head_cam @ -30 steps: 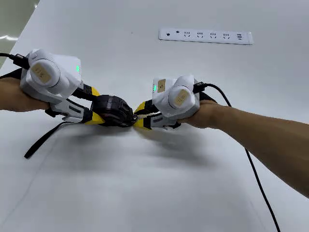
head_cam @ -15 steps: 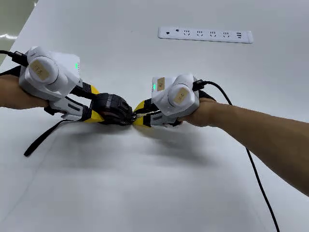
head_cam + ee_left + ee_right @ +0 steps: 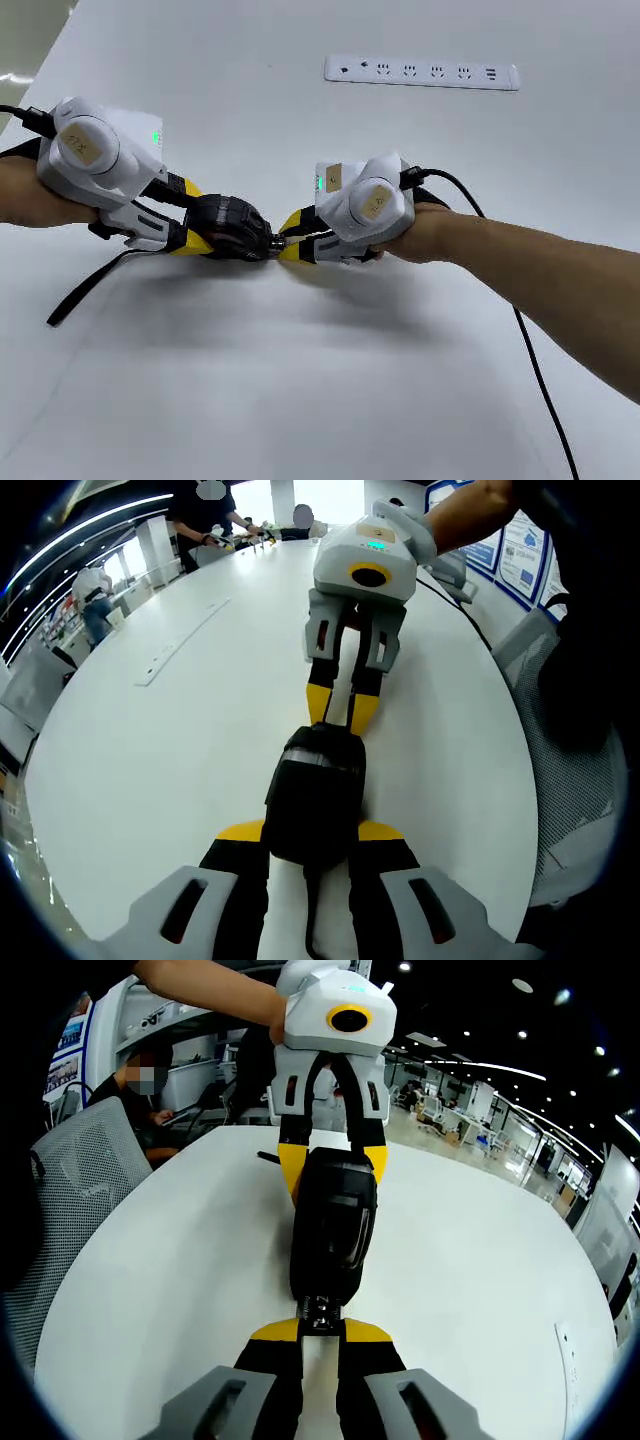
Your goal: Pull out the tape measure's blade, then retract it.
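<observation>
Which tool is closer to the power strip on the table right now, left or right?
Right. The right tool sits nearer the power strip, at the tape measure's tip. The left tool grips the case on the far side, farther away.

Black rubber-cased tape measure (image 3: 230, 228) sits on white tabletop (image 3: 330, 400), clamped between yellow-tipped jaws of white left gripper (image 3: 197, 216). White right gripper (image 3: 290, 238) faces it, yellow-tipped jaws pinched together right at the case's mouth; blade barely out, if at all. Black strap (image 3: 85, 290) trails from the left side, black cable (image 3: 535, 375) runs along the right forearm. White power strip (image 3: 421, 72) lies well apart, at far edge.
</observation>
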Demonstrator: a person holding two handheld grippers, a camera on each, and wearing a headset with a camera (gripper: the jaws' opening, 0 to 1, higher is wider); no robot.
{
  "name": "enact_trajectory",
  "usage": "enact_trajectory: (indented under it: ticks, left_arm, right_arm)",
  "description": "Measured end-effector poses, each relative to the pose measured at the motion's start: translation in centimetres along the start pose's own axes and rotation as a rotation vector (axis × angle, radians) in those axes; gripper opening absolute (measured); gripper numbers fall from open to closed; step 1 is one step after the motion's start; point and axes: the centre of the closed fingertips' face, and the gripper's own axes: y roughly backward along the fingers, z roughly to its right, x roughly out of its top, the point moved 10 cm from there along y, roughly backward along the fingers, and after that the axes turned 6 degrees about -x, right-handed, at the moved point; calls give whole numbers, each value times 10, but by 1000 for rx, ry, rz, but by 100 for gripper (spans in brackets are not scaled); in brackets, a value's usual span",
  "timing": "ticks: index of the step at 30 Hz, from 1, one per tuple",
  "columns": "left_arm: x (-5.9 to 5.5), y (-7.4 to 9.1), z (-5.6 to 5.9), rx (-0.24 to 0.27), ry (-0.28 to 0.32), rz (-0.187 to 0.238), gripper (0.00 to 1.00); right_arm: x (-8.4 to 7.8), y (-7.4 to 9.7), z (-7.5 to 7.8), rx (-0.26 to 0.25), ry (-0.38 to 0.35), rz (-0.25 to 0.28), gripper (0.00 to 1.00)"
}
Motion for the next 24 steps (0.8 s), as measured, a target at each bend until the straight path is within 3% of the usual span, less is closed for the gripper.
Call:
enact_trajectory:
  ticks: [24]
  left_arm:
    - [1,-1,2,-2,16,4,25]
  right_arm:
    - [-17,22,1,-2,-8,-28,8]
